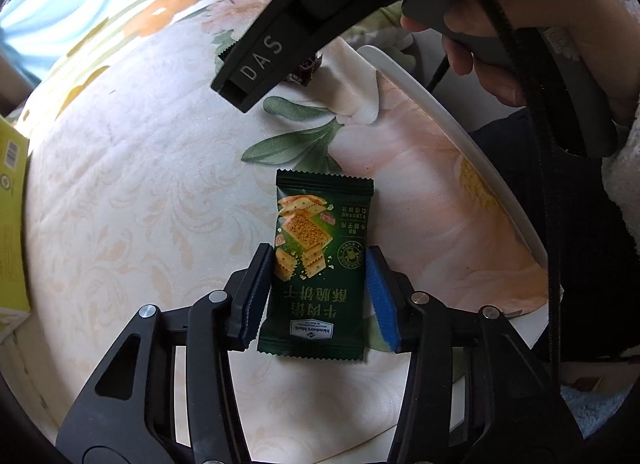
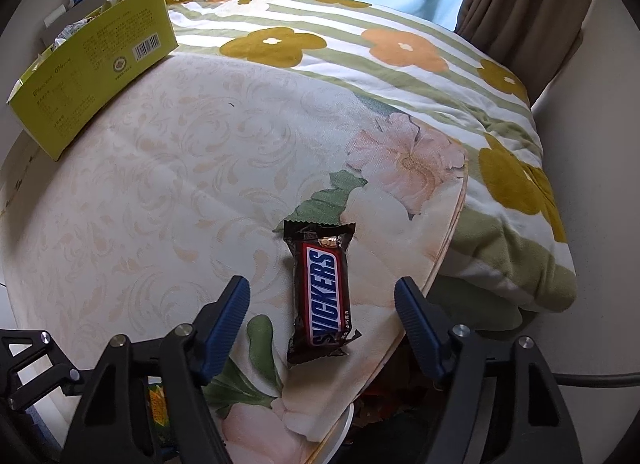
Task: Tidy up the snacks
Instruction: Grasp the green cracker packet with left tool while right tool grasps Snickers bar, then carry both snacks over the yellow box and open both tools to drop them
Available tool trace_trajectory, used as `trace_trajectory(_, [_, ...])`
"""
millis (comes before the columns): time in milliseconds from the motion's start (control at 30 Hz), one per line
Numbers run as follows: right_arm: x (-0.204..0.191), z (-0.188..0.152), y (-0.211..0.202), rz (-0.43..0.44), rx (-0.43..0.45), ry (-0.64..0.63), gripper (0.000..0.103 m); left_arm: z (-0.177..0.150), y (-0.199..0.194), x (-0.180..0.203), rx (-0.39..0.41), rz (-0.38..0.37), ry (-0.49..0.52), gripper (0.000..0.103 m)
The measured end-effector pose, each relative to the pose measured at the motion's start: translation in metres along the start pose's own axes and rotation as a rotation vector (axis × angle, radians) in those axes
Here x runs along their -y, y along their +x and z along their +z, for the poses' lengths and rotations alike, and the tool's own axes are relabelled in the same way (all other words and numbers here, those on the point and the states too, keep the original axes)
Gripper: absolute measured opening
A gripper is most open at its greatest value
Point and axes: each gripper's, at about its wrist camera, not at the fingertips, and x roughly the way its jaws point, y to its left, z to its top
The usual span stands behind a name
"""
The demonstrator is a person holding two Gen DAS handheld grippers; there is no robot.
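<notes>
Pinching cracker pkt [image 1: 316, 264] btwn L fingers [image 1: 252, 296] | Snickers [image 2: 322, 288] btwn R fingers [image 2: 224, 328], untouched

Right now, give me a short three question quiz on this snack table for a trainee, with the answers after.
1. True or false: the left gripper has its pads pressed on the green cracker packet.
2. Which snack lies between the open fingers of the right gripper? A) a Snickers bar B) a lollipop C) a banana
3. Fill in: the yellow-green carton stands at the far ___ side of the right wrist view.

Key:
1. True: both pads sit against the packet's edges.
2. A: the Snickers bar lies on the floral tablecloth, with gaps to both pads.
3. Left.
</notes>
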Motion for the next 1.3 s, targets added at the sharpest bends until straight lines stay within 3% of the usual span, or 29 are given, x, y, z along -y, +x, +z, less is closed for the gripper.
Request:
trace_trajectory(167, [-0.001,-0.001,0.01,0.0,-0.033,-0.026,0.051,0.0,0.0,-0.007,-0.001,-0.01,-0.022,0.041])
trace_trajectory(300, [0.001,-0.002,0.01,0.017,-0.026,-0.022,0.048,0.001,0.0,-0.017,0.007,-0.016,-0.057,0.041])
trace_trajectory(533, [-0.002,-0.001,0.009,0.066,-0.029,0.0,0.026,0.002,-0.005,-0.024,0.014,-0.011,-0.097,0.041])
trace_trajectory(900, [-0.024,0.018,-0.041,0.087,0.034,0.036,0.026,-0.002,-0.062,-0.084,0.074,-0.03,-0.306,0.041])
trace_trajectory(1033, [-0.043,0.039,-0.078,0.089,0.094,0.033,0.026,-0.007,-0.106,-0.125,0.157,0.016,-0.393,0.041])
trace_trajectory(1300, [-0.094,0.095,-0.145,0.096,0.222,0.022,0.026,-0.008,-0.195,-0.224,0.322,0.097,-0.477,0.041])
